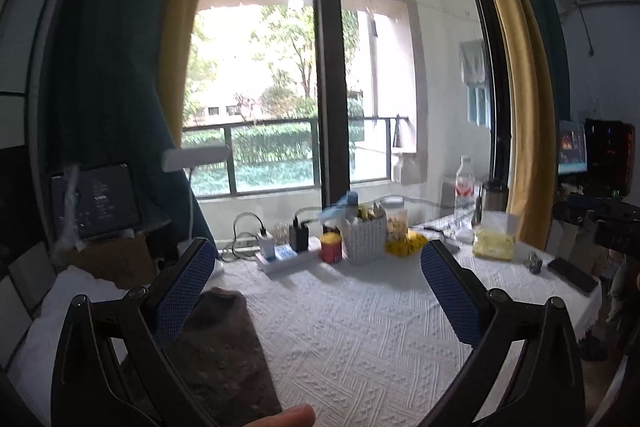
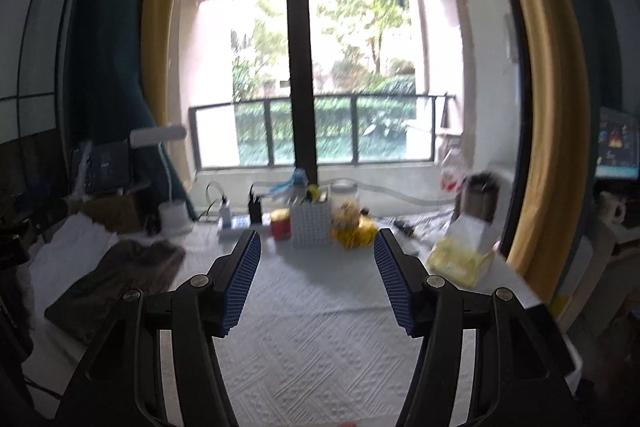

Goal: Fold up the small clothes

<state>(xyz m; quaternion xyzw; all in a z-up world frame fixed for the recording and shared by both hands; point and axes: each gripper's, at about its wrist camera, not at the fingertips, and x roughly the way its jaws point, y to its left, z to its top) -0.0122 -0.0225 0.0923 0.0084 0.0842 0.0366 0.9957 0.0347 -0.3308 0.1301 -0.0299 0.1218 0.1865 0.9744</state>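
Left gripper [image 1: 316, 291] released, blue pads wide apart with nothing between them, held above the white textured tablecloth [image 1: 360, 339]. Right gripper [image 2: 316, 283] likewise released and empty, pointed toward the window [image 2: 320, 67]. Dark brown garment [image 1: 224, 347] lying folded on the left part of the table, just beside the left finger; white woven basket [image 1: 366, 239] at the far edge.

The tablecloth [image 1: 360, 327] is white cloth with a raised woven pattern, matt. On it lies a brown garment [image 1: 224, 347] of soft, dull fabric. Behind it, a white basket [image 1: 366, 237] looks like woven plastic.
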